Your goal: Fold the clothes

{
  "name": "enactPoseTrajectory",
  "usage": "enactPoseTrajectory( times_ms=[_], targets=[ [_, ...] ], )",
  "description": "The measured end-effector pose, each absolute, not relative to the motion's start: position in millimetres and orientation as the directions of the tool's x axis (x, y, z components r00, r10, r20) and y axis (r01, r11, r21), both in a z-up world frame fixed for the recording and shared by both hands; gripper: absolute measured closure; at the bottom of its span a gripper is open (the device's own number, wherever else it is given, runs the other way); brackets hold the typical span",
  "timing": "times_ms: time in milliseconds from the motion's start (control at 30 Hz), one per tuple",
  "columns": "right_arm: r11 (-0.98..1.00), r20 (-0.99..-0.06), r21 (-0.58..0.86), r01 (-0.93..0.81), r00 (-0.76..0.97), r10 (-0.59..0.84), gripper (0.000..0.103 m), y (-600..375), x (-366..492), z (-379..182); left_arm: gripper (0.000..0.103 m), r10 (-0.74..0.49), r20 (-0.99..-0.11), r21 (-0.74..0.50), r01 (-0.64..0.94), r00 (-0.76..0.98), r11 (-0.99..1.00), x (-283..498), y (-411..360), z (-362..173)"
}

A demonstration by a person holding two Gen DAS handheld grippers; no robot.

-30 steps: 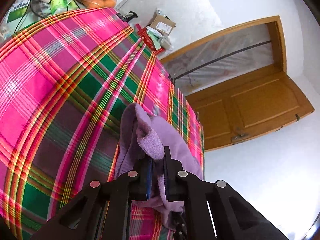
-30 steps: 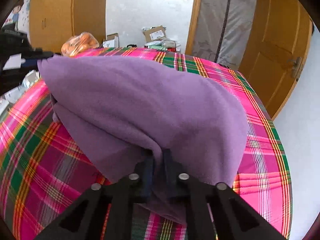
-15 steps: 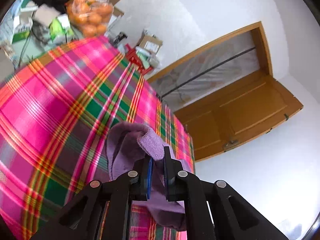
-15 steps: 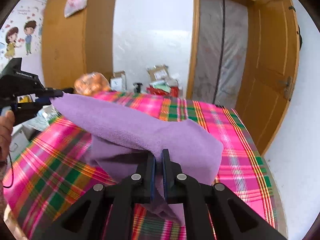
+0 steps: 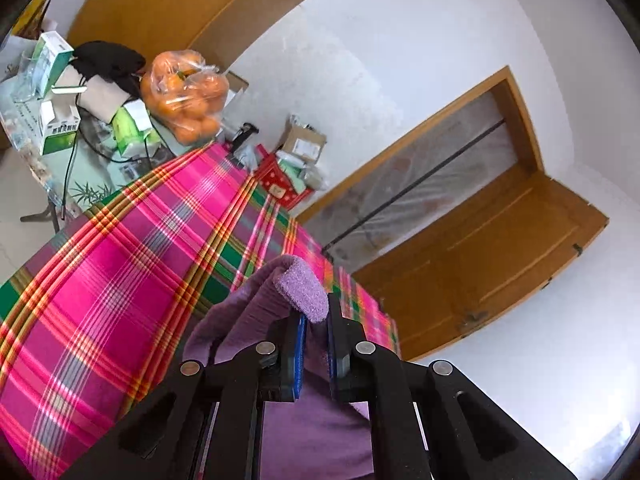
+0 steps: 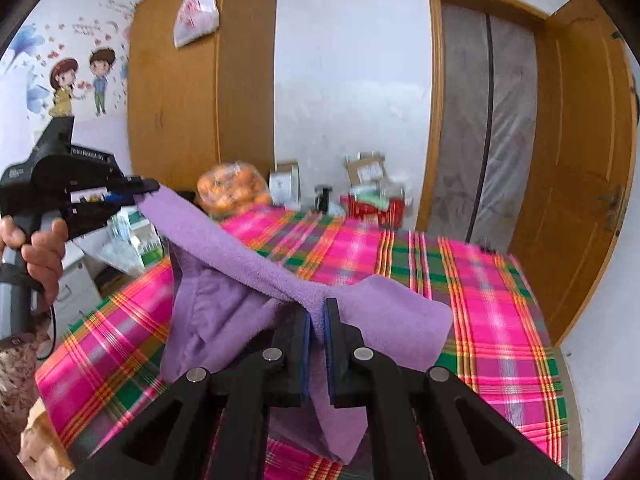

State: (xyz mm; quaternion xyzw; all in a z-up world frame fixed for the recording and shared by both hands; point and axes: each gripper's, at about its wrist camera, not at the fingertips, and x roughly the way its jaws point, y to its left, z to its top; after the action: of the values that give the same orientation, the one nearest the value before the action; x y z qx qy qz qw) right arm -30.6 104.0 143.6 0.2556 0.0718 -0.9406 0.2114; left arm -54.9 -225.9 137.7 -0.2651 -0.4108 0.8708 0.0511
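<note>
You have the soft purple fleece garment (image 6: 248, 264) lifted off the pink, green and orange plaid cloth (image 6: 472, 280) that covers the surface below, and it hangs stretched between your two grippers. Your right gripper (image 6: 316, 316) is clamped on one edge of the fabric at the near side, with a flap spreading to the right and a loose fold dropping below the black fingers. Your left gripper (image 6: 150, 188) sits higher and further left in the right wrist view, pinched on the far corner, with your hand (image 6: 40, 248) wrapped around its handle. In the left wrist view, that left gripper (image 5: 316, 320) is closed on a rolled purple edge that pokes up between its blue pads (image 5: 301, 356). At the far end lie a clear plastic bag of oranges (image 5: 186, 96) and some cardboard boxes (image 5: 302, 144).
</note>
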Motion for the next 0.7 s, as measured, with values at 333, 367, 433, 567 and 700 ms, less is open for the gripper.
enactPoseTrajectory(
  times_ms=[333,367,433,567,700],
  targets=[
    [-0.912,-0.580,-0.002,0.409,-0.743,-0.332,0.096,90,-101,121,0.093,0.265,-0.557,-0.654,0.219,-0.787,-0.724,-145,-229,105],
    [-0.914,-0.583,0.001,0.406,-0.743,-0.330,0.096,88,-108,119,0.093,0.266,-0.566,-0.652,0.226,-0.780,-0.724,-153,-230,103],
    [-0.918,-0.596,0.001,0.396,-0.738,-0.318,0.096,83,-123,115,0.093,0.263,-0.587,-0.642,0.242,-0.766,-0.728,-171,-232,97],
    [-0.921,-0.625,0.014,0.390,-0.715,-0.312,0.096,76,-150,105,0.093,0.261,-0.633,-0.619,0.273,-0.729,-0.737,-200,-234,81],
    [-0.926,-0.655,0.022,0.378,-0.694,-0.299,0.096,73,-168,92,0.093,0.263,-0.683,-0.592,0.305,-0.681,-0.746,-228,-235,61]
  ],
)
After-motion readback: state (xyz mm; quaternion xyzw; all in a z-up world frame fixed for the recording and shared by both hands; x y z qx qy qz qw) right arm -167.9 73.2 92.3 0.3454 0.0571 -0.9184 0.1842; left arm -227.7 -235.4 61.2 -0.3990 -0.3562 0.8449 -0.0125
